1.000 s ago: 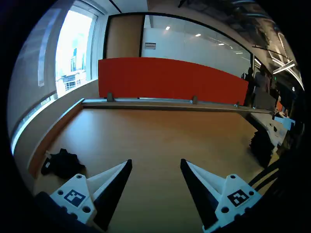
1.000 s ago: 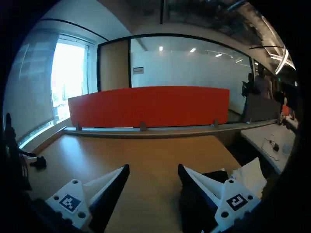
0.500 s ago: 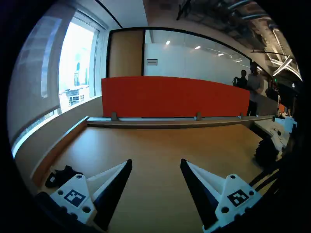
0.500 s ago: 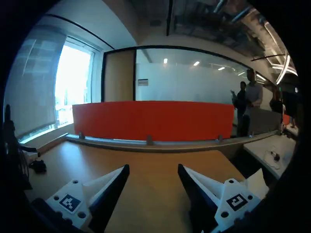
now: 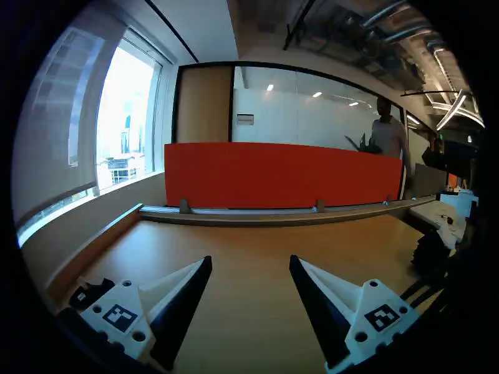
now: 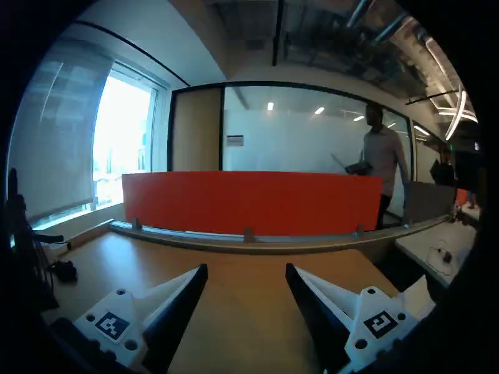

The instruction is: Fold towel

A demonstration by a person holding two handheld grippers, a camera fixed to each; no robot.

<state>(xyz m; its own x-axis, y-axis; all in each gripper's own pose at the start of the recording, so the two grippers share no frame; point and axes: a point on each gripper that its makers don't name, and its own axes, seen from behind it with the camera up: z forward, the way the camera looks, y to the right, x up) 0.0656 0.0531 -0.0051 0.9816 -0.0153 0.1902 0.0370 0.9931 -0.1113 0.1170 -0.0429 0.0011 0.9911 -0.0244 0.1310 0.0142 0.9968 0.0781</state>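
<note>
Left gripper (image 5: 249, 257): jaws apart, nothing between them, held over the bare wooden counter (image 5: 249, 230). Right gripper (image 6: 246, 267): jaws apart too, empty. I take the towel (image 6: 424, 295) to be the pale shape poking out just behind the right gripper's right-hand finger, near the counter's edge, but too little shows to be sure. Small black item (image 6: 62, 271) near the counter's left side. Farther off is an orange divider (image 6: 249, 202), with a person (image 6: 377, 156) beyond it. Risk: both cameras look level across the counter with the towel barely framed, so a reach could miss its corner or catch only one layer.
</note>
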